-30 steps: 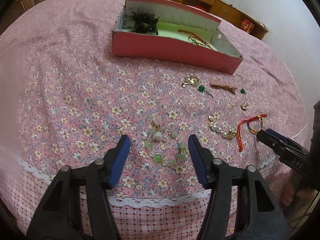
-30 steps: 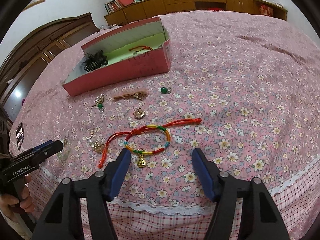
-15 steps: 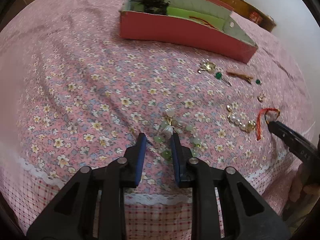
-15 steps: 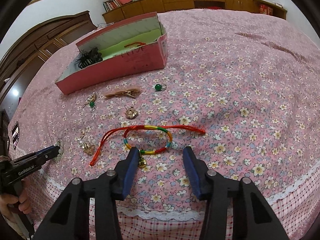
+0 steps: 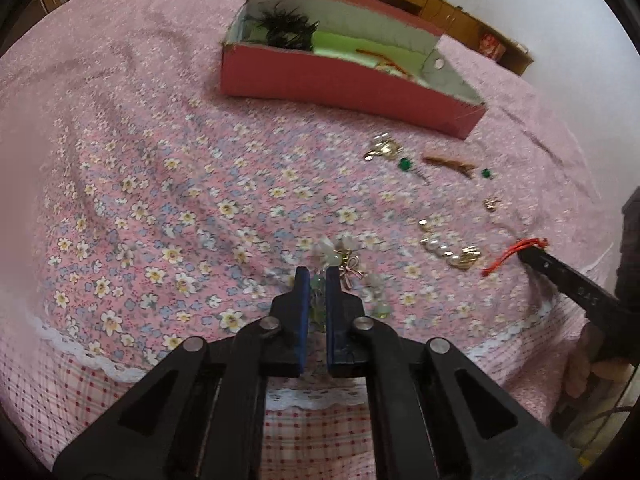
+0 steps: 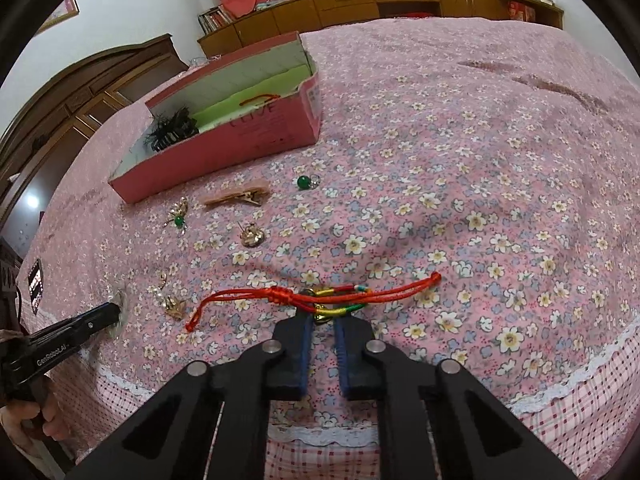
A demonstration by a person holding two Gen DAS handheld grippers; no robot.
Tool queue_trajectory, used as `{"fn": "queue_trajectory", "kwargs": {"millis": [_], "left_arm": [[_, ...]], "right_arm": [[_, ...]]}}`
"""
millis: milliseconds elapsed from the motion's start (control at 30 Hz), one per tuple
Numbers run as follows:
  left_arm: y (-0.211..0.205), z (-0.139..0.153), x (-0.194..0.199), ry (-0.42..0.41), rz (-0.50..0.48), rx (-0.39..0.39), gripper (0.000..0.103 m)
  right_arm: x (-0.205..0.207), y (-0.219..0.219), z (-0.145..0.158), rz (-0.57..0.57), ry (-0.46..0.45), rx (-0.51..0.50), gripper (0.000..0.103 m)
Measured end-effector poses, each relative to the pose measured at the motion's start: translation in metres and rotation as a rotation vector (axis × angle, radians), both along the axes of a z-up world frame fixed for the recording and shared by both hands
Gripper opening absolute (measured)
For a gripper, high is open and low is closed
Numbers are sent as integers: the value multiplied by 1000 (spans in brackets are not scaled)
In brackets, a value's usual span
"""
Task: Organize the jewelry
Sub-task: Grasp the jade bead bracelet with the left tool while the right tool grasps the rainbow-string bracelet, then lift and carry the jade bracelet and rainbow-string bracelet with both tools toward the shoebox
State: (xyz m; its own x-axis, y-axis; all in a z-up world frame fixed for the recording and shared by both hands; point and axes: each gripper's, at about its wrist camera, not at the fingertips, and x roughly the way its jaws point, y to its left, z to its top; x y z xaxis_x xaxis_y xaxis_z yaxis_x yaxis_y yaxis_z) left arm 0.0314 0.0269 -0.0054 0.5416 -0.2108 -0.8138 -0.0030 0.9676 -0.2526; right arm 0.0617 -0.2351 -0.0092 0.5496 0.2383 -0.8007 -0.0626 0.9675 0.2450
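Bead bracelet and red cord bracelet now pinched by just-closed tools.

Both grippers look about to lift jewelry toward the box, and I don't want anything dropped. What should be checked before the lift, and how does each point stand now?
1. Left gripper shut on the green bead bracelet: ok, its jaws just closed with beads between them.
2. Right gripper shut on the rainbow cord bracelet: ok, its jaws just closed around the small bell.
3. Red tails free of other pieces: ok.
4. Pink box open with room: ok.
5. Grip firm enough to lift: cannot tell.
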Motion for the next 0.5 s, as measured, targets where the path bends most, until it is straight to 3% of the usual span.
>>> {"fn": "queue_trajectory", "kwargs": {"millis": [500], "left_arm": [[-6, 43, -19, -130, -39, -31, 0]], "right_arm": [[-19, -4, 30, 16, -125, 65, 12]]}}
